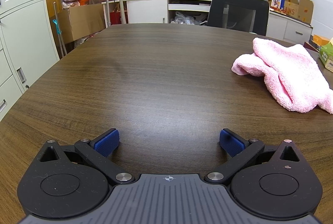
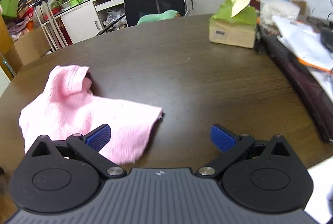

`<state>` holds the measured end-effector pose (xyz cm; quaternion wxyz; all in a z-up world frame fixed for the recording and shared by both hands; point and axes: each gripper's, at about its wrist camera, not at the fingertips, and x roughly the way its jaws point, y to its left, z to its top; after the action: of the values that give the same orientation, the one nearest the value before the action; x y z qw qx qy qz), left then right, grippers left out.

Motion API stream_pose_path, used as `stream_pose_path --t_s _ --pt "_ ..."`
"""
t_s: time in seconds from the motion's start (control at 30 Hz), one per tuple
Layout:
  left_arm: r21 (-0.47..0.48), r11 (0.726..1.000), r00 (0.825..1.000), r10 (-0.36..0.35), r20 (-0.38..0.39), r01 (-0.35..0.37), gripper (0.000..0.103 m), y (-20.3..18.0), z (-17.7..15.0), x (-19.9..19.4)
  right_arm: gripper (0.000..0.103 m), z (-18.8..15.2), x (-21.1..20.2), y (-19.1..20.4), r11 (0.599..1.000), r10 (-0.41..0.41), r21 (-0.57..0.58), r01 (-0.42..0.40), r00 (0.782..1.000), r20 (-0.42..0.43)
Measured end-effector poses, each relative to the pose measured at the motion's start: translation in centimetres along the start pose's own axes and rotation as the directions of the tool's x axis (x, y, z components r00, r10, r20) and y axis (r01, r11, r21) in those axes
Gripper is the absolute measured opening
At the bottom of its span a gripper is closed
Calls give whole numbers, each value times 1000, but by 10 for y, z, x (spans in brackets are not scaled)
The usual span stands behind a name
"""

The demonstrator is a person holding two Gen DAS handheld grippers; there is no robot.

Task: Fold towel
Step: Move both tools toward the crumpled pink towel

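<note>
Start of the fold: pink towel (image 2: 83, 111) crumpled on the dark table (image 1: 145, 78), both tools empty.

In the left wrist view my left gripper (image 1: 169, 140) sits low at centre frame, its blue pads spread wide over bare wood, and the towel lies at the right edge, well apart. In the right wrist view my right gripper (image 2: 160, 137) is likewise spread and pinches nothing; the towel fills the lower left, passing behind the left pad, and this view is blurred. I judge that the heap must first be flattened: I should find two adjacent corners, pinch one in each tool, and pull outward evenly, clear of the tissue box (image 2: 233, 30) at upper right.
</note>
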<state>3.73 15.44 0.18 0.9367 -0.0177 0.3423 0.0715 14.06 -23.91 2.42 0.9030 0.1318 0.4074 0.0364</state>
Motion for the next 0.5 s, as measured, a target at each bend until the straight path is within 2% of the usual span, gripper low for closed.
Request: stream_pose_path --t_s 0.13,0.5 --pt "-1 1000 1000 -1 1 1 103 1 0 0 103 7 9 -3 999 25 27 -24 1000 -10" --pt "-7 1000 1000 11 -1 -11 103 1 -1 -1 103 4 20 20 994 59 -95 -60 998 -18"
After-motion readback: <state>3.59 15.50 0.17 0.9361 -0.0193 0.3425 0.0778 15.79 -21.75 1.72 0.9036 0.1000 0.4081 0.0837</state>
